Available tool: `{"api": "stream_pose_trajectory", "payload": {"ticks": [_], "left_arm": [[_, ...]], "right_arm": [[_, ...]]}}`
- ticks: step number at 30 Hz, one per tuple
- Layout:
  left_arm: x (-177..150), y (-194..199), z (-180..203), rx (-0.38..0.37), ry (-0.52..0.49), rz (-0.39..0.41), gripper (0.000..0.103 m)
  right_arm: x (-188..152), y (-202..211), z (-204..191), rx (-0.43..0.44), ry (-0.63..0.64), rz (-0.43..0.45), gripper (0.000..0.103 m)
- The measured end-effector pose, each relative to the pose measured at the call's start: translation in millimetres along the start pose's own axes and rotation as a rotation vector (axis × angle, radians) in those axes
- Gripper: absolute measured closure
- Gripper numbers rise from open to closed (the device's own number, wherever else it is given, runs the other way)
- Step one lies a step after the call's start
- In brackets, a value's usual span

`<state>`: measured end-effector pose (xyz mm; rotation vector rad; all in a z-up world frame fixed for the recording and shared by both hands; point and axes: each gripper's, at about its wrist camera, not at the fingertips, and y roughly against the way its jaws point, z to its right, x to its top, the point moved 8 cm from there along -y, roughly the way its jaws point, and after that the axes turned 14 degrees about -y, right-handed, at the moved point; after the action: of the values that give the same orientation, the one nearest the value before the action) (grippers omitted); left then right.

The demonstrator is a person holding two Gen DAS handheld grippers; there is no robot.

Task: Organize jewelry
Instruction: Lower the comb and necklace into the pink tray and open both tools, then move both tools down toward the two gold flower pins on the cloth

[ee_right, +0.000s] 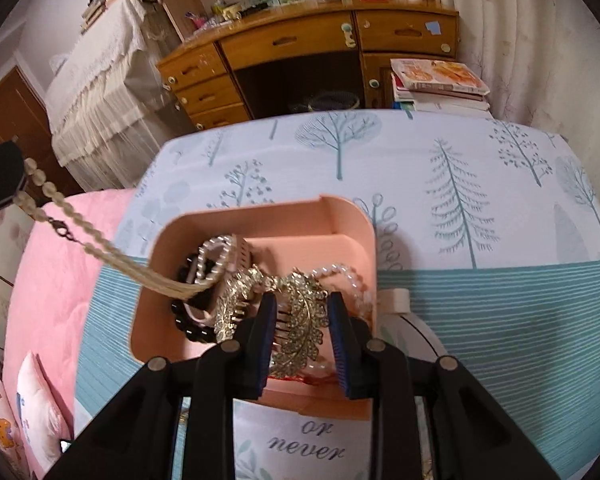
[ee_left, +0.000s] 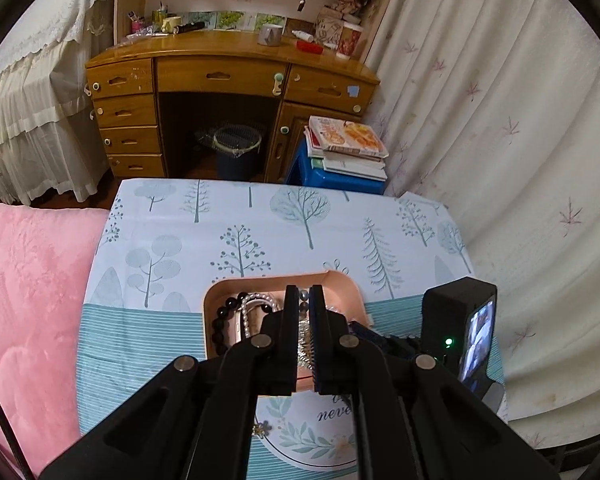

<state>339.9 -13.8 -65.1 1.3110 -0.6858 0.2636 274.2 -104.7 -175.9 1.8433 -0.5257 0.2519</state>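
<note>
Pink tray [ee_right: 342, 216] holds tangled beads, pearls, gold brooches [ee_right: 304, 320].

Both wrist views look down, close, sharing the pink tray [ee_left: 342, 285] [ee_right: 260, 216].

The pink tray [ee_right: 340, 216] is crowded at its near side with a gold leaf hair comb [ee_right: 304, 320], black beads [ee_right: 192, 320] and pearls [ee_right: 348, 276]; its far compartment shows bare floor. A beaded strand [ee_right: 80, 224] stretches across the tray's left approach. Beyond the tray, the tree-print cloth [ee_right: 480, 160] lies open.
</note>
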Motion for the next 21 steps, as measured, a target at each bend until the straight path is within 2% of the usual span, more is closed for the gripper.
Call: {"api": "stream_pose_trajectory", "payload": {"ticks": [9, 11, 13, 15, 20, 21], "left_arm": [[-14, -22, -6, 0.027, -0.021, -0.030, 0.100], [-17, -26, -6, 0.049, -0.039, -0.029, 0.096], [-21, -31, -5, 0.051, -0.049, -0.043, 0.069], [-27, -33, -3, 0.062, -0.059, -0.047, 0.052], [-43, -28, 0, 0.088, -0.104, -0.049, 0.043], [-47, -26, 0, 0.097, -0.114, -0.052, 0.036]], "right_arm": [[-5, 20, 11, 0.043, -0.032, 0.038, 0.076], [-8, 25, 12, 0.042, -0.024, 0.046, 0.076], [-13, 31, 15, 0.049, -0.021, 0.049, 0.076], [-18, 39, 18, 0.052, -0.014, 0.052, 0.076], [-32, 59, 30, 0.046, 0.000, 0.067, 0.076], [-35, 63, 33, 0.046, 0.001, 0.066, 0.076]]}}
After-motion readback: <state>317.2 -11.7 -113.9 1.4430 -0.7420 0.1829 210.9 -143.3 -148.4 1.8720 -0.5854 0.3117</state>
